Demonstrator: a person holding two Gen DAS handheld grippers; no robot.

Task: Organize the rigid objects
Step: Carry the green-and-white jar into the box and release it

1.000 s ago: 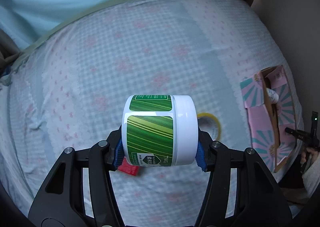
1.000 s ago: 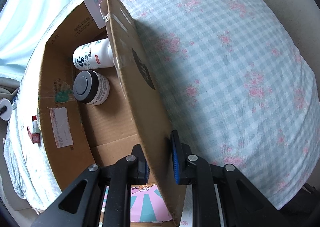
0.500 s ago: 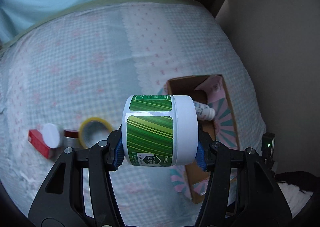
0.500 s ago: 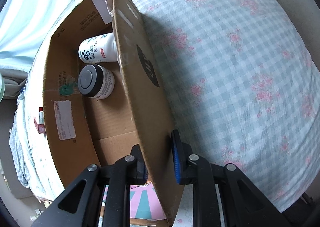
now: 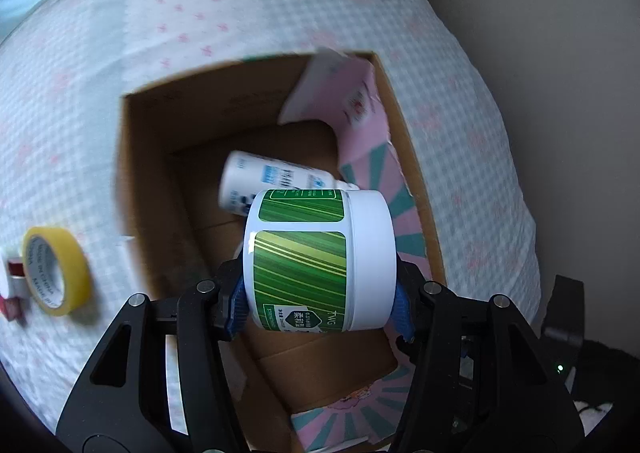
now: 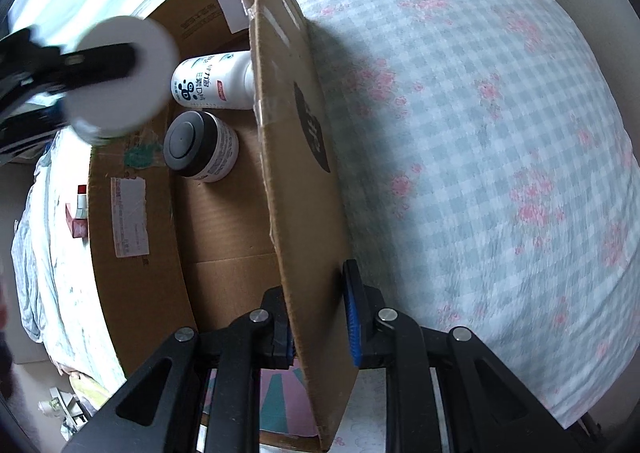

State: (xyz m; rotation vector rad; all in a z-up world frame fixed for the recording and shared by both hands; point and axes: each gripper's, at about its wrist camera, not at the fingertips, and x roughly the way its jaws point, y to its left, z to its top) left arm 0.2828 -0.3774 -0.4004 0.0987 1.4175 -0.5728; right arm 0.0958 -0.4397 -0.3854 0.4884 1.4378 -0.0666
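Note:
My left gripper is shut on a white jar with a green striped label, held on its side above the open cardboard box. In the right wrist view the jar's white lid hangs over the box's far left corner. My right gripper is shut on the box's right wall, near the front corner. Inside the box lie a white bottle and an upright jar with a black lid. That white bottle also shows just behind the held jar.
The box sits on a checked, flowered bed cover. A yellow tape roll and a small red box lie left of the box. A pink and teal flap lines the box's right side. The bed edge drops off at right.
My left gripper has carried the green jar to the right across the bed until it hangs over the open box. The right gripper has kept its hold on the box wall.

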